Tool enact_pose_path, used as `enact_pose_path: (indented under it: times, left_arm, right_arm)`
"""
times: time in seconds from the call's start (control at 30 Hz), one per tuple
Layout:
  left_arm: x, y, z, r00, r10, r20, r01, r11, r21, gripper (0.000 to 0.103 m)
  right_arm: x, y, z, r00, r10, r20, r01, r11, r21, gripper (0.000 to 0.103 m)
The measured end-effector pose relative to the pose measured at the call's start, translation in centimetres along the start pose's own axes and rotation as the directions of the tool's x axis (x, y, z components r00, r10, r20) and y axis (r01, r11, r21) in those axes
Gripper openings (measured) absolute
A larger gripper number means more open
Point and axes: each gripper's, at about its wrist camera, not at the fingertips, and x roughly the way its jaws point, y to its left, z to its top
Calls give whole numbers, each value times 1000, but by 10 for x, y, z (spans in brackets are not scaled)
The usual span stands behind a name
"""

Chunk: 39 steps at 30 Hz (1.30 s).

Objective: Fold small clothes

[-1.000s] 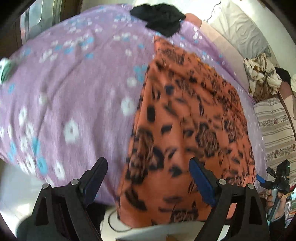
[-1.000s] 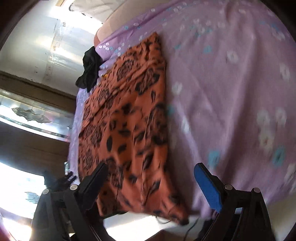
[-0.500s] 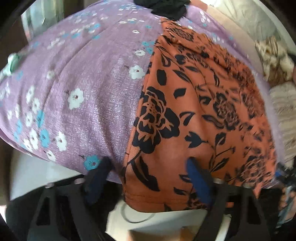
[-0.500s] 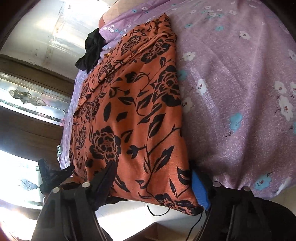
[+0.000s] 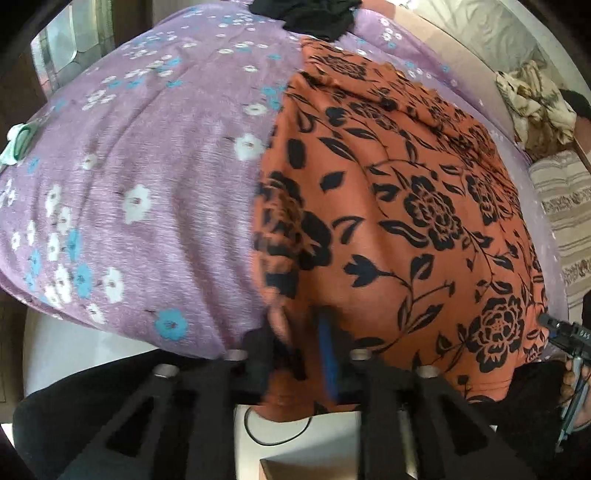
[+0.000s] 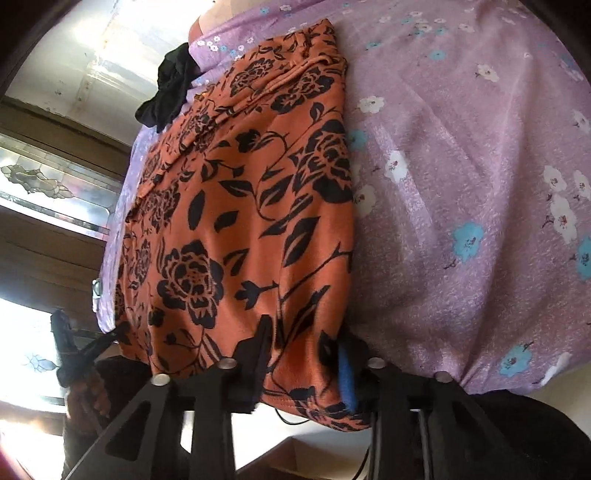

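Note:
An orange garment with black flowers (image 5: 399,206) lies flat on a purple flowered bedsheet (image 5: 147,184), its near hem hanging over the bed's edge. My left gripper (image 5: 295,343) is closed on the hem at the garment's near left corner. In the right wrist view the same garment (image 6: 236,229) fills the middle, and my right gripper (image 6: 303,365) is closed on the hem at its near right corner, next to the sheet (image 6: 461,184). Each gripper shows faintly at the edge of the other's view.
A black garment (image 5: 314,14) lies at the far end of the bed, also in the right wrist view (image 6: 170,92). A patterned cloth heap (image 5: 532,103) and a striped cushion (image 5: 565,221) sit to the right. A cable (image 5: 277,435) lies on the floor below.
Both grippers moved in to the garment's near hem and went from wide open to closed on its two near corners.

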Motion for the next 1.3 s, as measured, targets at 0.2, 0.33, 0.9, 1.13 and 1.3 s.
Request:
enact_pose_path:
  times: [0.2, 0.33, 0.9, 1.13, 1.3]
  left_arm:
    - [3, -9, 2, 1000, 29, -6, -29, 999, 36, 18]
    - [-15, 4, 14, 998, -56, 21, 57, 997, -44, 6]
    - [3, -7, 22, 999, 53, 13, -53, 999, -10, 64]
    - [-19, 0, 32, 997, -37, 68, 41, 997, -62, 6]
    - [-10, 4, 29, 999, -33, 29, 35, 997, -67, 6]
  right_arm:
    - [4, 3, -1, 999, -34, -13, 34, 999, -25, 40]
    - [-7, -4, 4, 1000, 25, -11, -25, 1000, 10, 10]
    - [-5, -11, 8, 1000, 15, -13, -14, 999, 51, 72]
    - [-19, -5, 16, 999, 40, 2, -40, 999, 25, 8]
    - [-18, -8, 20, 999, 39, -3, -39, 998, 41, 8]
